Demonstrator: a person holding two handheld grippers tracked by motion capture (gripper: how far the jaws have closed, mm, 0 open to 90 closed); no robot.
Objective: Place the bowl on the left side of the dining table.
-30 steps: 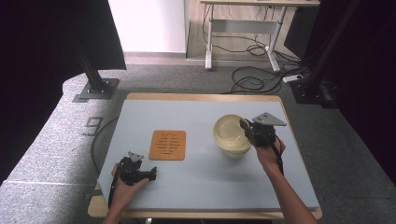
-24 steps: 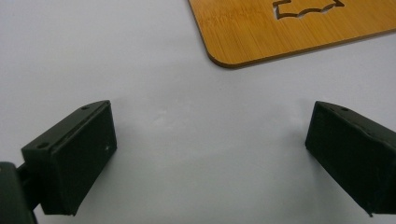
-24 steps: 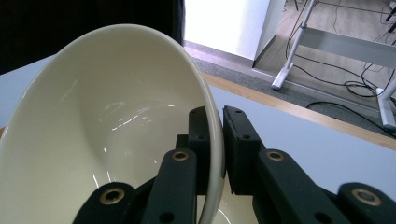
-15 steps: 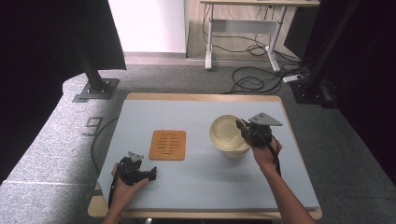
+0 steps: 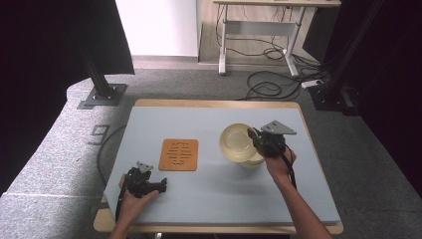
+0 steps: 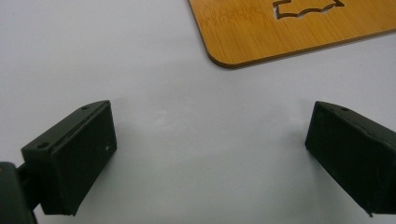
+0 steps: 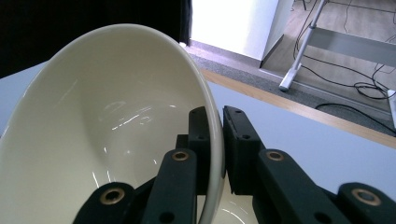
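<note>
Your right gripper (image 5: 255, 138) pinches the cream bowl (image 5: 239, 144) by its rim, right of the table's (image 5: 209, 199) middle.

Since a second ago the bowl has shifted slightly toward the middle of the table, rim tipped toward the wooden trivet (image 5: 179, 154); your left gripper (image 5: 158, 185) has stayed low at the near left. The right gripper view shows what the high view cannot: one pad (image 7: 200, 135) inside the bowl (image 7: 93, 130), one outside, clamped on the thin wall. The left gripper view shows those jaws spread wide over bare table (image 6: 196, 154), the trivet's corner (image 6: 261, 32) just ahead.
</note>
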